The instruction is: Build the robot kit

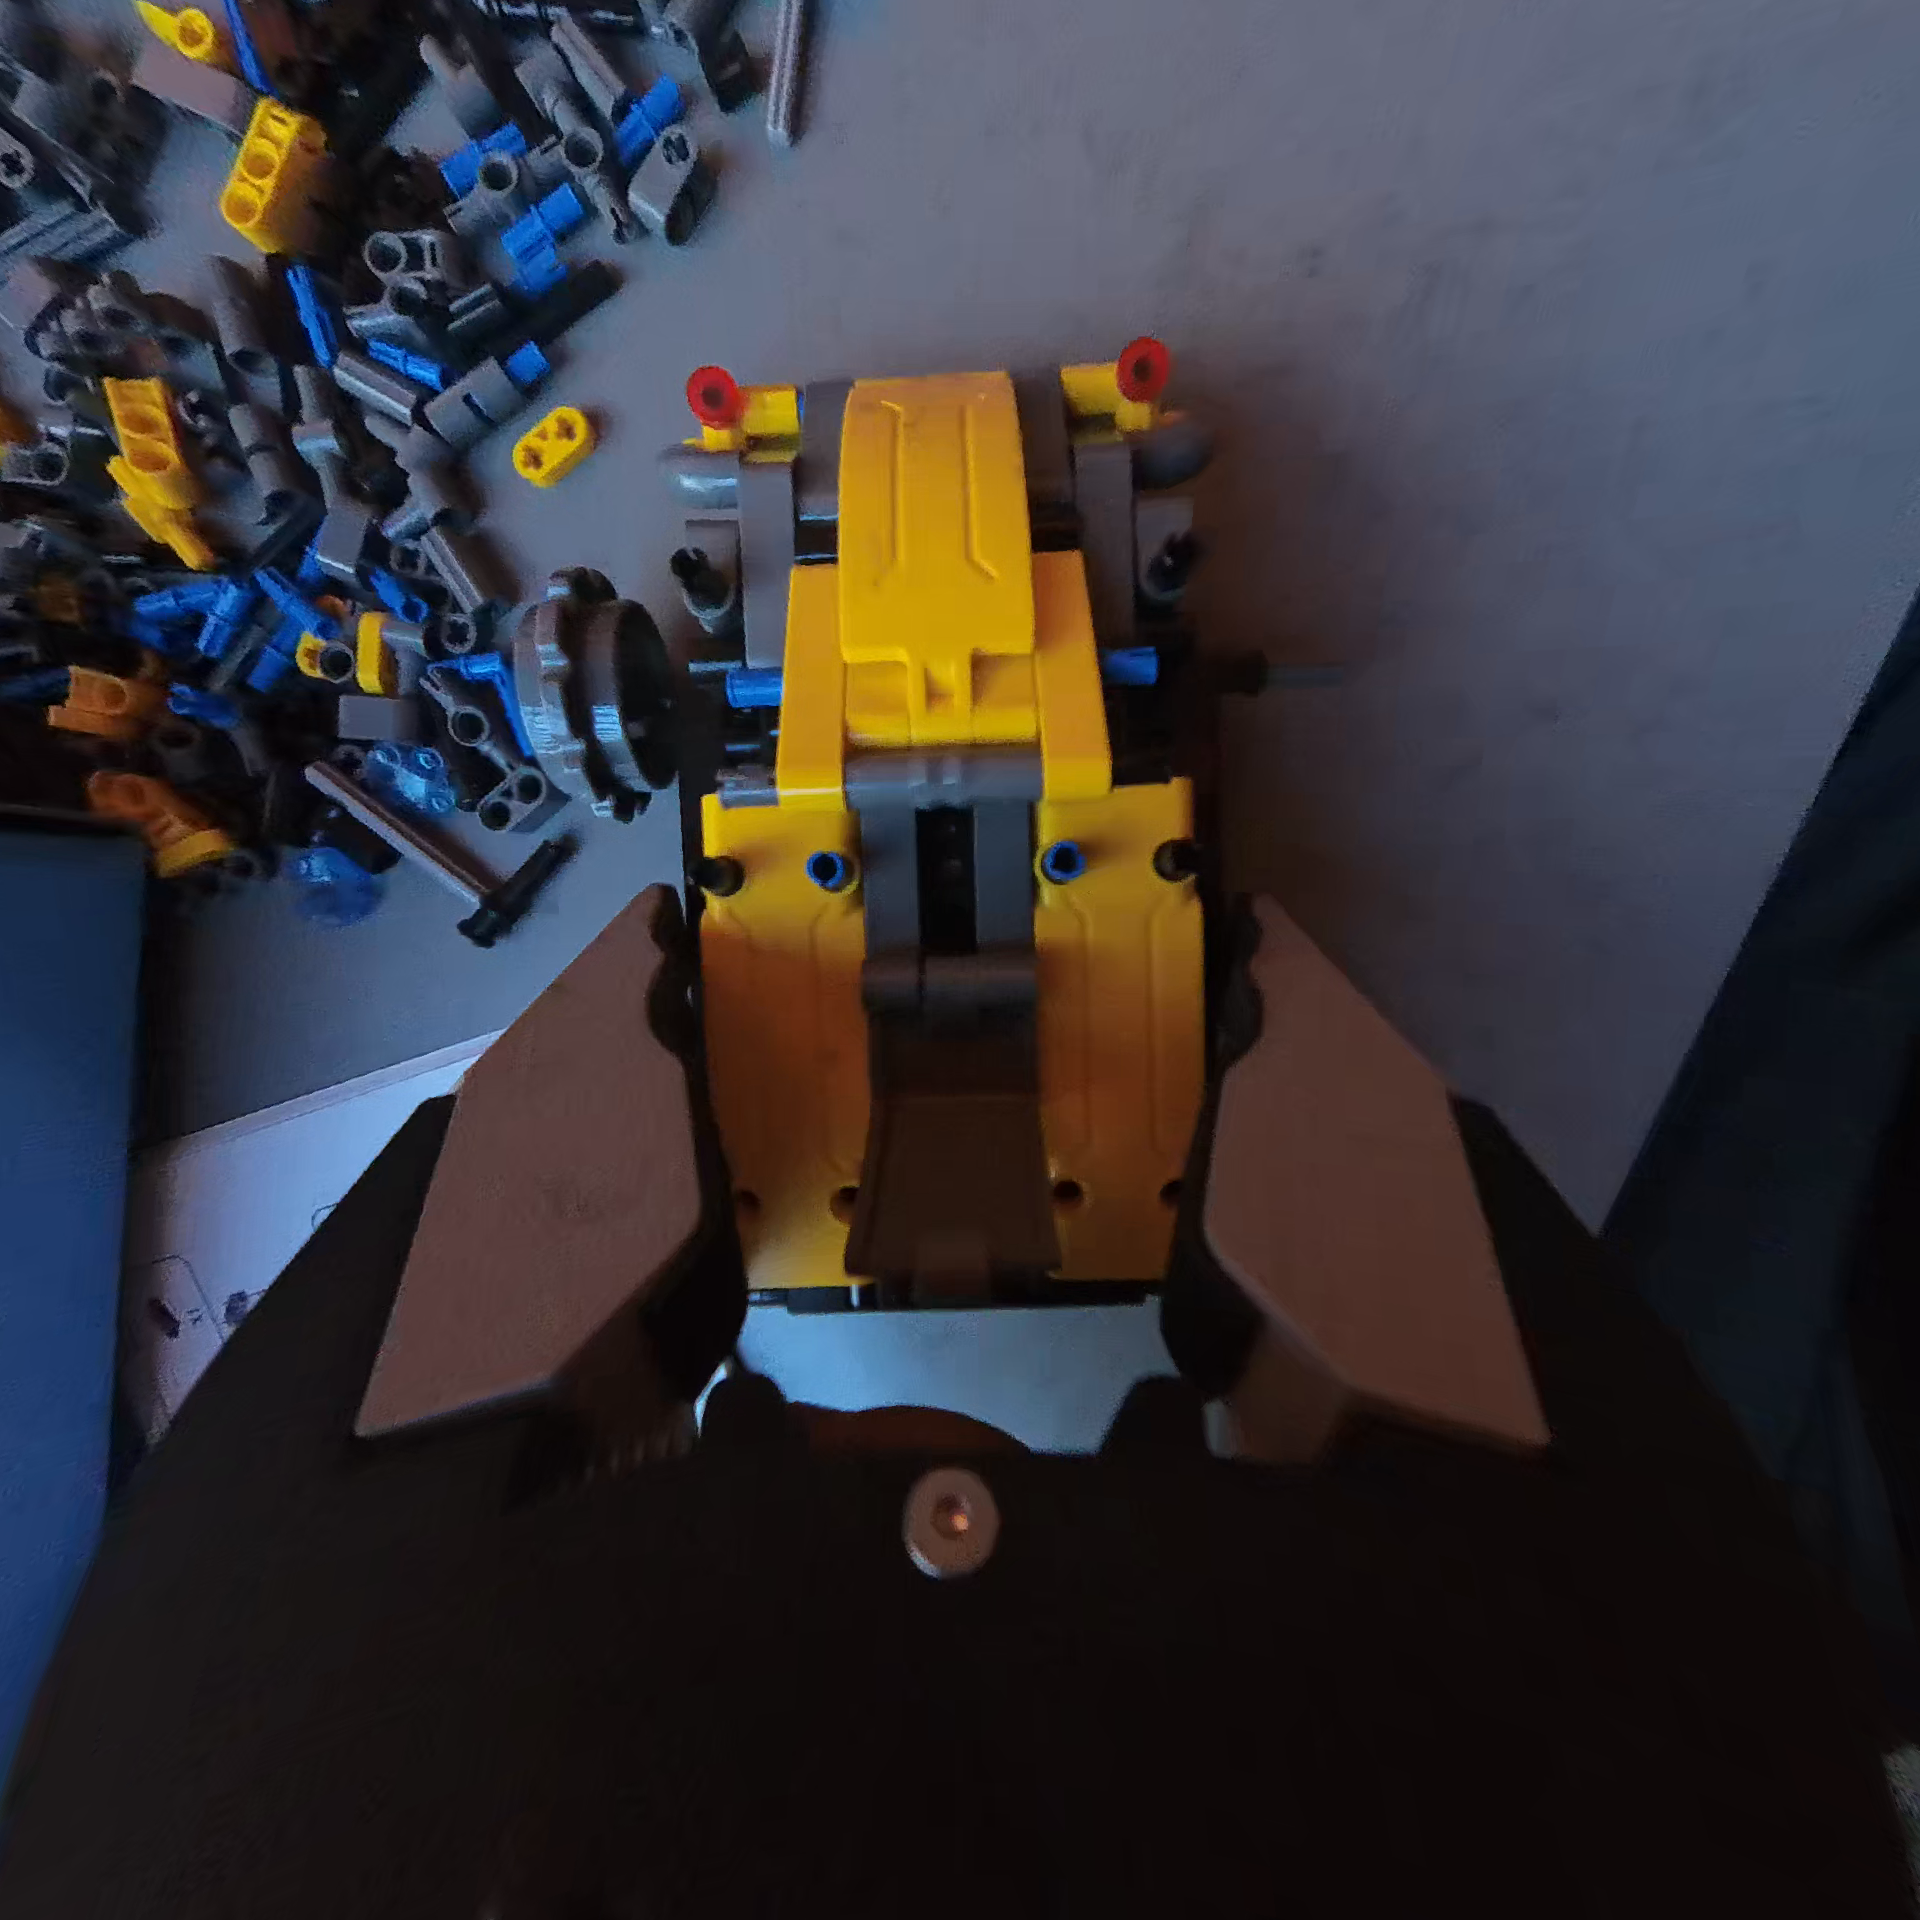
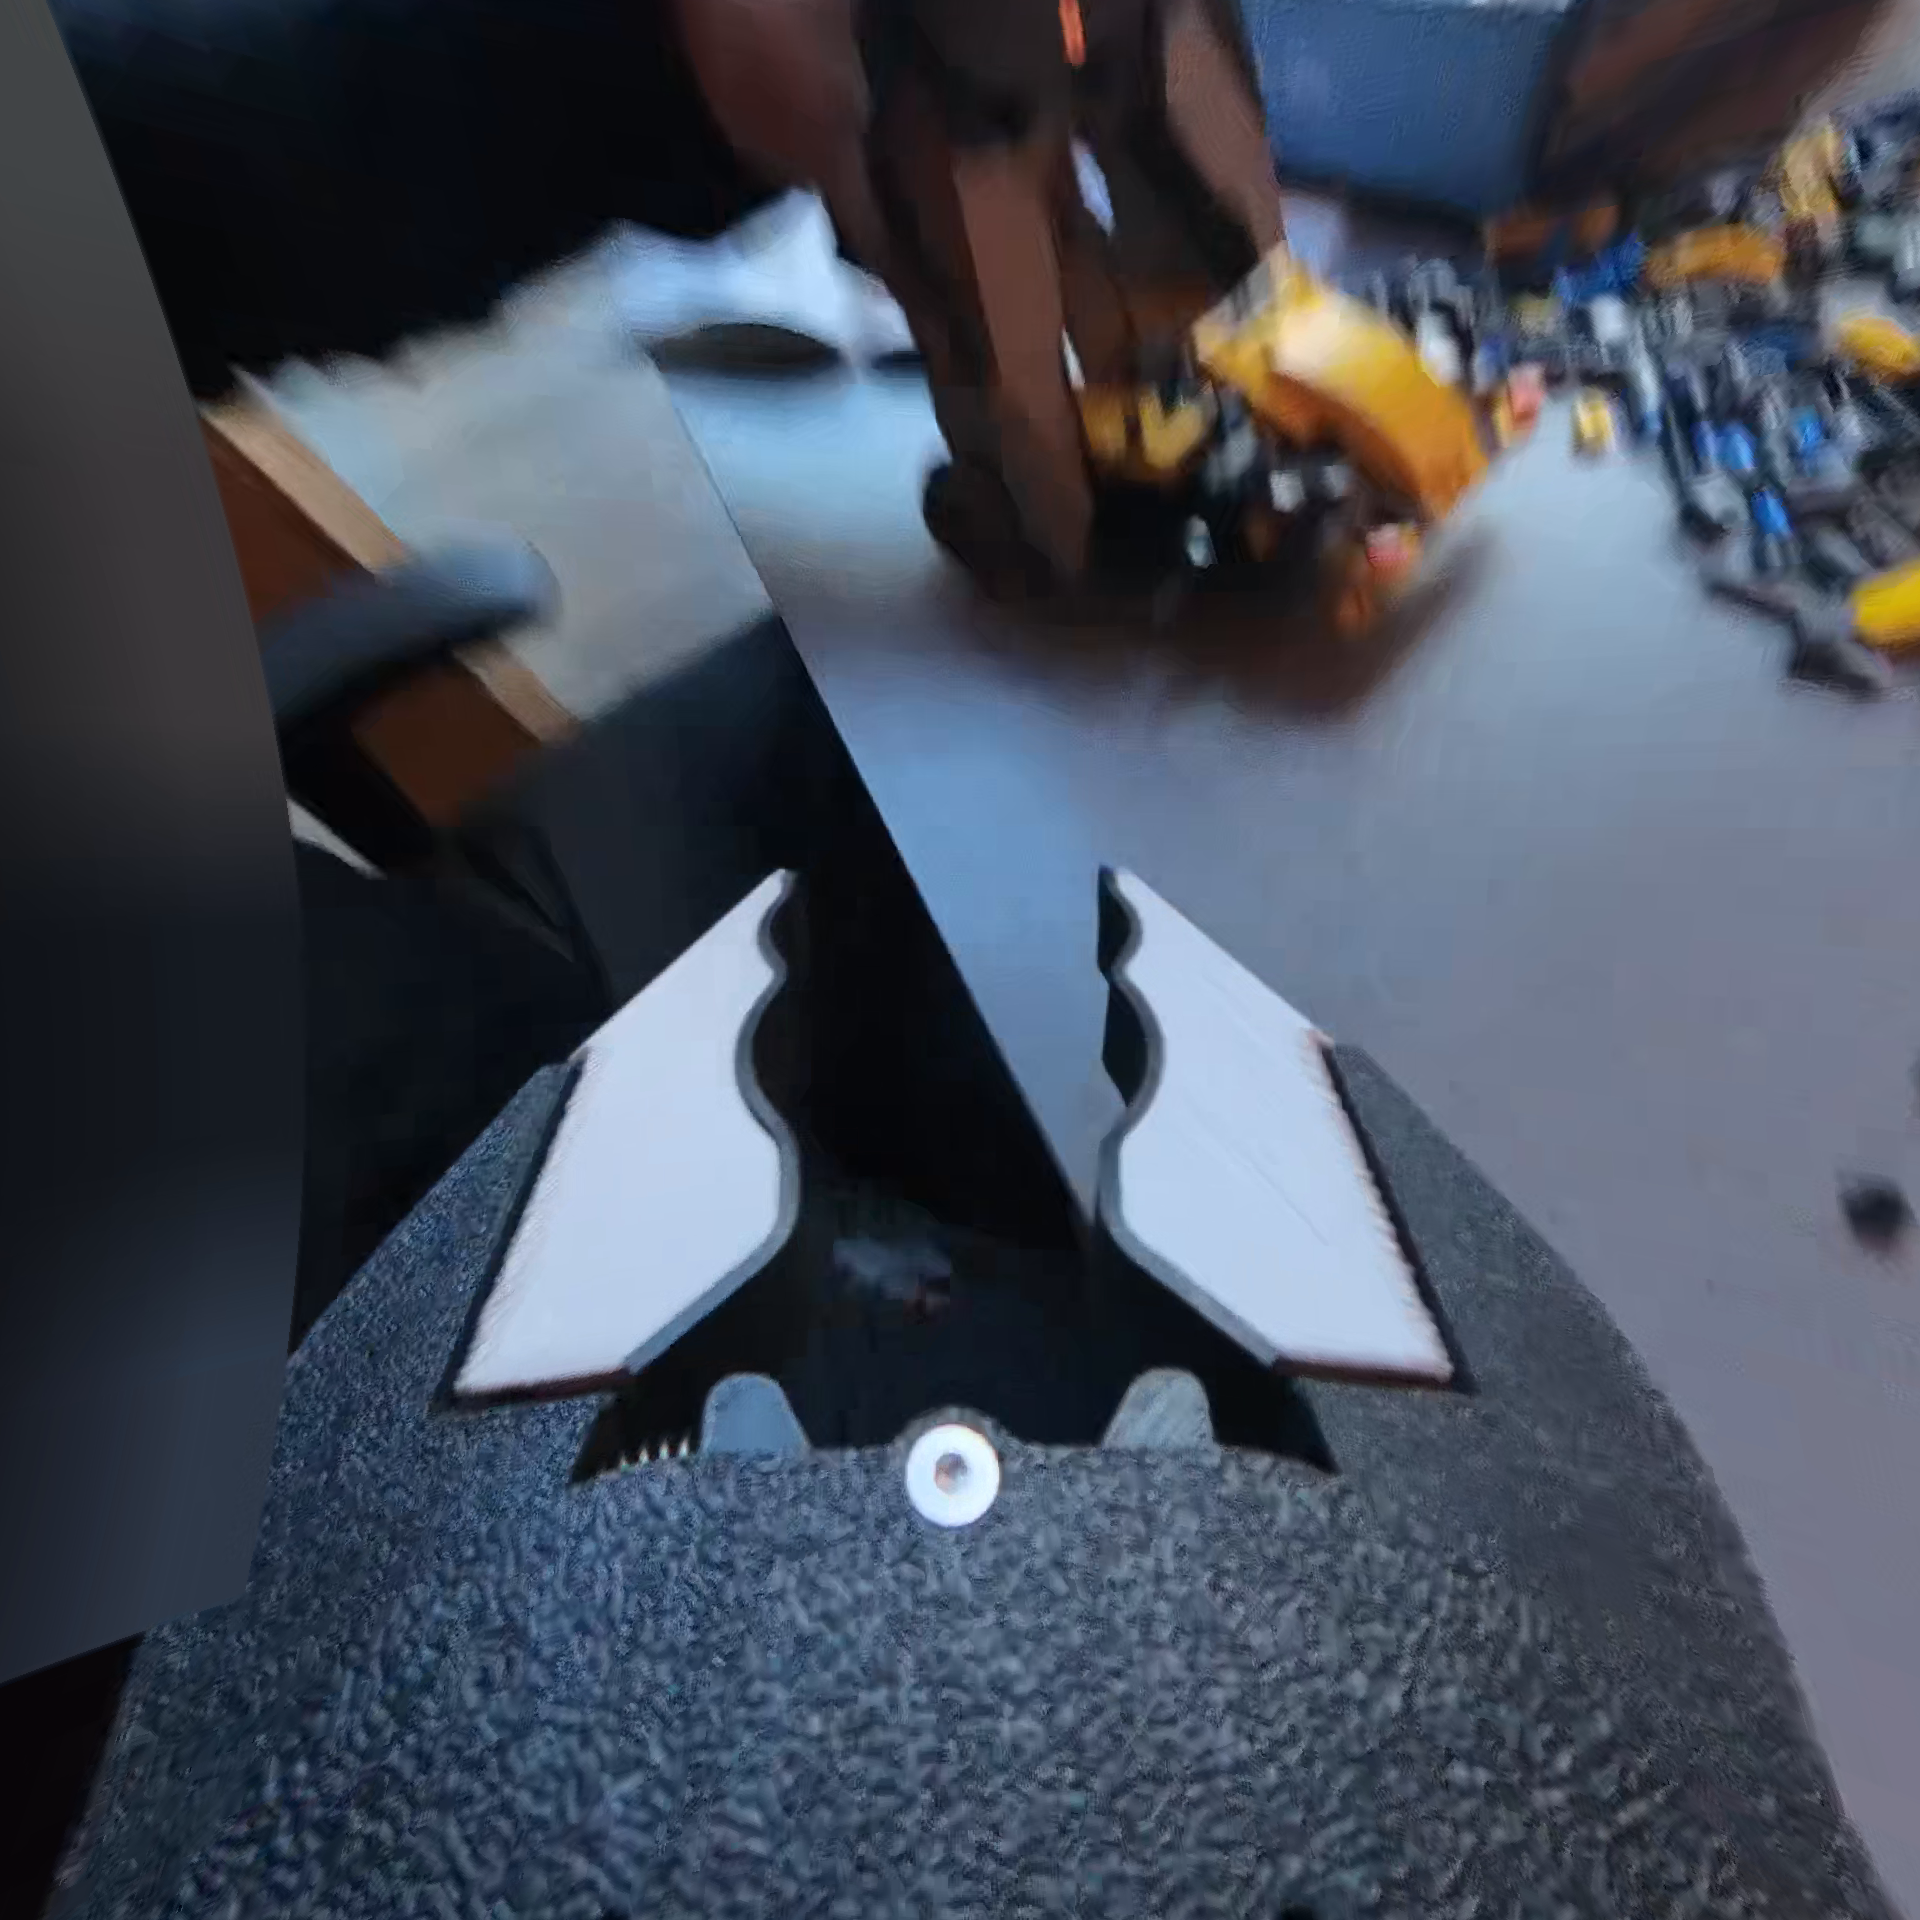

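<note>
Yellow brick-built vehicle (image 1: 951,831) is clamped on the tabletop (image 1: 1455,312) by the left gripper (image 1: 951,914) — loose parts (image 1: 312,468) alongside; right gripper (image 2: 945,894) is held apart, jaws open, empty.

Loose parts (image 1: 312,468) left; right bare.

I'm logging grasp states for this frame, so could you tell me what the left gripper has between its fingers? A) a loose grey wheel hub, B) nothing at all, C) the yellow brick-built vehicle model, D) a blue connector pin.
C: in the left wrist view the left gripper has a finger against each side of the yellow vehicle model on the grey table.
</note>
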A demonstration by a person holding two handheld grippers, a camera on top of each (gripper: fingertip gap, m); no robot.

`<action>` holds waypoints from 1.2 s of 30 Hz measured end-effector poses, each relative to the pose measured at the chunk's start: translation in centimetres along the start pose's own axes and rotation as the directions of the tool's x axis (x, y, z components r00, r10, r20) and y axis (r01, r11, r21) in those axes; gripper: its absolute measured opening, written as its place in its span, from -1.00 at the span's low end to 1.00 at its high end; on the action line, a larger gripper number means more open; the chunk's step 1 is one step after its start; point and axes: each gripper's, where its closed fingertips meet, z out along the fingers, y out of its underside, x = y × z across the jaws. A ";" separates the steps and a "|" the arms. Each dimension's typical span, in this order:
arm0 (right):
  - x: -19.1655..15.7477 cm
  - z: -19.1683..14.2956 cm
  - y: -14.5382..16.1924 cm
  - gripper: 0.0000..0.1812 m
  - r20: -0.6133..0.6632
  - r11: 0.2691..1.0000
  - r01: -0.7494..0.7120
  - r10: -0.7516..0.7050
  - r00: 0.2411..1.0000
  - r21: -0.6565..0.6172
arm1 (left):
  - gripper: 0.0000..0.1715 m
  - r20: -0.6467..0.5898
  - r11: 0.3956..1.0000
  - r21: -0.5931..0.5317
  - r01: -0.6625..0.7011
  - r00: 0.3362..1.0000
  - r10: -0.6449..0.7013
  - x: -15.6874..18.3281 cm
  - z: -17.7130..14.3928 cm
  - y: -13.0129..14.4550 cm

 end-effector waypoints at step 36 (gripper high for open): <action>-9.4 5.2 17.3 -0.61 -0.025 0.903 0.261 -0.286 0.958 -0.341 | -0.12 0.129 0.722 0.507 0.471 0.786 -0.604 18.3 -8.0 19.9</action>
